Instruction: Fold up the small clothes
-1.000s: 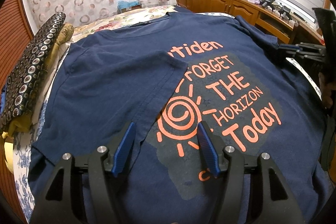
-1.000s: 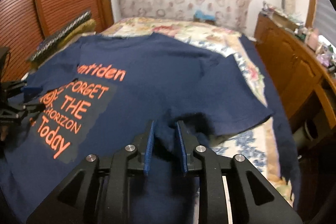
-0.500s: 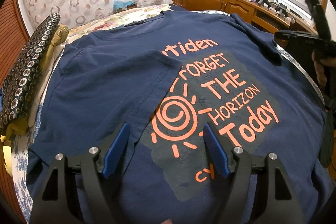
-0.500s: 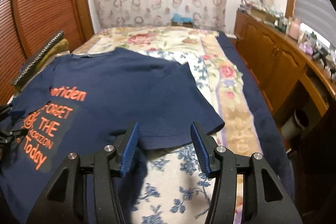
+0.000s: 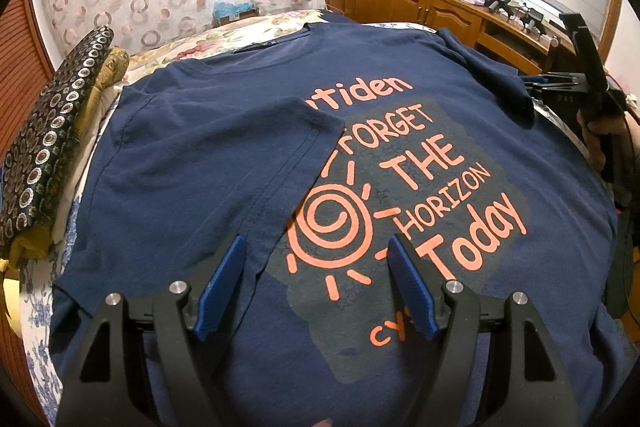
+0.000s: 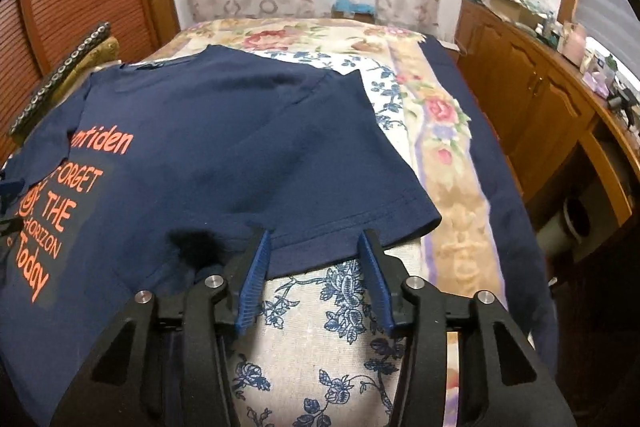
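Note:
A navy T-shirt (image 5: 192,187) with an orange print lies face up on the bed. Its left sleeve (image 5: 256,131) is folded in over the chest. My left gripper (image 5: 316,267) hovers open over the sun in the print, with nothing between its pads. The right sleeve (image 6: 340,187) lies flat and reaches out over the floral bedspread. My right gripper (image 6: 316,263) is at that sleeve's hem and its jaws are closing. The hem lies between the fingertips and the pads do not press on it. In the left wrist view a hand holds the right gripper (image 5: 576,95) at the shirt's right edge.
A dark patterned cushion (image 5: 52,131) lies along the bed's left side. A wooden cabinet (image 6: 532,99) with clutter on top runs along the right, with a bin (image 6: 576,223) on the floor beside it. The floral bedspread (image 6: 340,307) shows below the sleeve.
My right gripper let go of the pinched shirt fabric, opened, and moved right to the sleeve hem, where its jaws have narrowed. My left gripper opened a little wider and stayed put.

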{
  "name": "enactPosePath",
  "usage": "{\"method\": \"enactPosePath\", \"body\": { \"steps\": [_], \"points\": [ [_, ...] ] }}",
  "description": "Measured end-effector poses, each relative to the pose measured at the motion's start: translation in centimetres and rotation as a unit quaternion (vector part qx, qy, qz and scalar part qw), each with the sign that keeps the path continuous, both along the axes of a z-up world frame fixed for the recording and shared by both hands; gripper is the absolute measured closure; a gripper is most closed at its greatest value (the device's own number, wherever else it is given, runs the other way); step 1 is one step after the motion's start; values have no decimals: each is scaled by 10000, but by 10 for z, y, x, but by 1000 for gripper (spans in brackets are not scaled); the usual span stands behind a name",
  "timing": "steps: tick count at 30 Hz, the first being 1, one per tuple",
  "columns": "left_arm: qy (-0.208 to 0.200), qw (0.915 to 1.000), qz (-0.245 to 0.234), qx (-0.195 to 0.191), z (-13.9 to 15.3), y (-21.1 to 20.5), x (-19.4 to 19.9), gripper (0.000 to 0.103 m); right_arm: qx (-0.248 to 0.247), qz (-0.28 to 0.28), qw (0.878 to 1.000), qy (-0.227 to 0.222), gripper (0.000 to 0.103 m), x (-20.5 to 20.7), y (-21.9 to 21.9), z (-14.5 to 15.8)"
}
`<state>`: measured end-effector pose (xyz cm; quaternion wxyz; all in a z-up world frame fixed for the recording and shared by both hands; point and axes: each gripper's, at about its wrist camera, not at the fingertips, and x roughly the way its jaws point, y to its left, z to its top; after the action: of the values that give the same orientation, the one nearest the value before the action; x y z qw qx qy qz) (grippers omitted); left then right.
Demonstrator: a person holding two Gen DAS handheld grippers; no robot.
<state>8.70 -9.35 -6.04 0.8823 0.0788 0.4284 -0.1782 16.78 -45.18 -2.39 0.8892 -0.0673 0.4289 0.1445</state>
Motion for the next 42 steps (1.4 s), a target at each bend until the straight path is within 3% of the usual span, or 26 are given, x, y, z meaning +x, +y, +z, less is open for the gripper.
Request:
{"method": "enactPosePath", "body": {
  "steps": [1, 3, 5, 9, 14, 19, 27, 28, 30, 35, 42],
  "points": [
    [-27, 10000, 9, -18, 1, 1, -1, 30, 11, 28, 10000, 0, 62, 0, 0, 0],
    [-84, 9999, 35, -77, 5, 3, -3, 30, 131, 108, 9999, 19, 85, -1, 0, 0],
    [-151, 9998, 61, -136, 10, 7, -6, 30, 116, 133, 9998, 9, 97, -2, 2, 1],
    [-301, 9992, 120, -218, 21, 15, -12, 30, 85, 192, 9998, -59, 102, -5, 6, 5],
    [-518, 9978, 224, -341, 38, 29, -22, 30, 446, 251, 9971, -572, 102, -13, 13, 42],
    [-726, 9960, 337, -395, 52, 41, -28, 30, 520, 782, 9916, -891, 102, -22, 52, 79],
    [-761, 9950, 468, -444, 52, 53, -30, 30, 694, 1912, 9767, -689, 102, -34, 134, 92],
    [-751, 9951, 473, -439, 51, 54, -30, 30, 733, 1988, 9748, -694, 98, -35, 140, 93],
    [-735, 9952, 492, -421, 49, 55, -29, 30, 718, 1951, 9752, -752, 71, -35, 143, 94],
    [-739, 9950, 518, -431, 47, 55, -30, 30, 535, 1524, 9841, -740, 70, -23, 129, 84],
    [-752, 9946, 569, -431, 46, 58, -30, 30, 295, 988, 9943, -268, 70, -3, 102, 39]
  ]
}}
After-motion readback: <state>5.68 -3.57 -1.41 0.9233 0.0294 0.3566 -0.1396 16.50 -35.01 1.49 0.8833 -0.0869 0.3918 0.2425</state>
